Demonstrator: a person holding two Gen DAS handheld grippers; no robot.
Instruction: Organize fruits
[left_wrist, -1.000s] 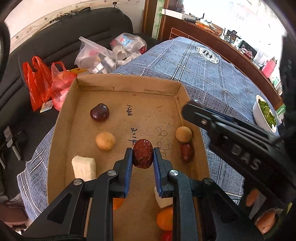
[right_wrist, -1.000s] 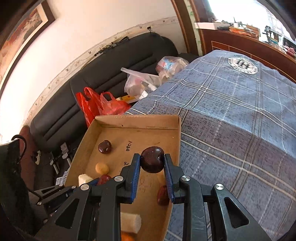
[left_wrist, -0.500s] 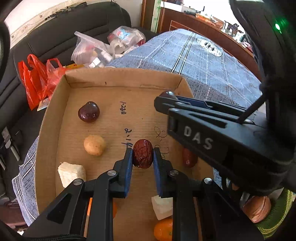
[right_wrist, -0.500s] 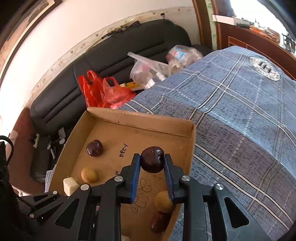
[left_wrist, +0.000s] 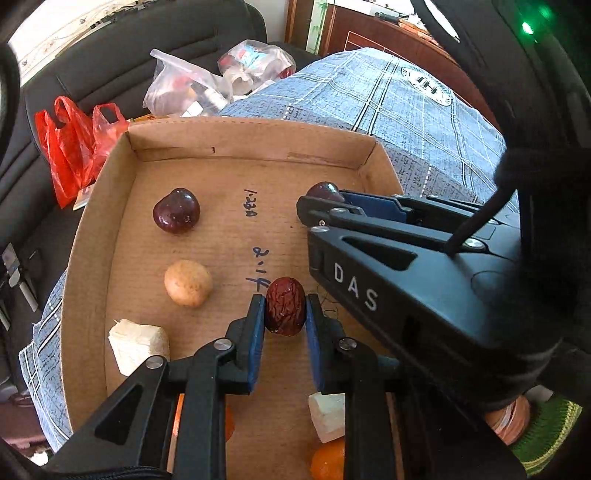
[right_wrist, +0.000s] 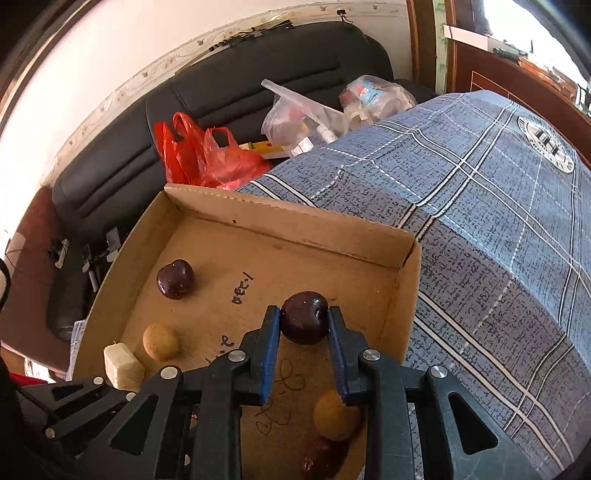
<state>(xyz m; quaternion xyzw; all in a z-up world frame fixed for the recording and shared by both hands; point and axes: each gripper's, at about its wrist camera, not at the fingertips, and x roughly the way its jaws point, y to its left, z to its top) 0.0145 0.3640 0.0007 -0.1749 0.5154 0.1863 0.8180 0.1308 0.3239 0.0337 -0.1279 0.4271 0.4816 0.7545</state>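
My left gripper (left_wrist: 285, 314) pointed toward twelve o'clock over the cardboard tray (left_wrist: 88, 236), its fingers clamped on a wrinkled red date (left_wrist: 285, 305). My right gripper (right_wrist: 304, 334) reached in from three o'clock, its fingers clamped on a dark plum (right_wrist: 305, 322) near the tray's far right corner. Another plum (left_wrist: 176, 211) lay at ten o'clock.

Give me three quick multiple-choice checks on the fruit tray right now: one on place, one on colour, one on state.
1. The loose dark cherry lies: A) on the cloth B) in the cardboard tray C) in a bag
2. The bags beside the tray are: A) red B) green C) blue
3. The left tongs are: A) open B) out of view C) shut on the red date

B: it sits on the tray floor. A: red plastic bags. C: both pads press the date's sides.
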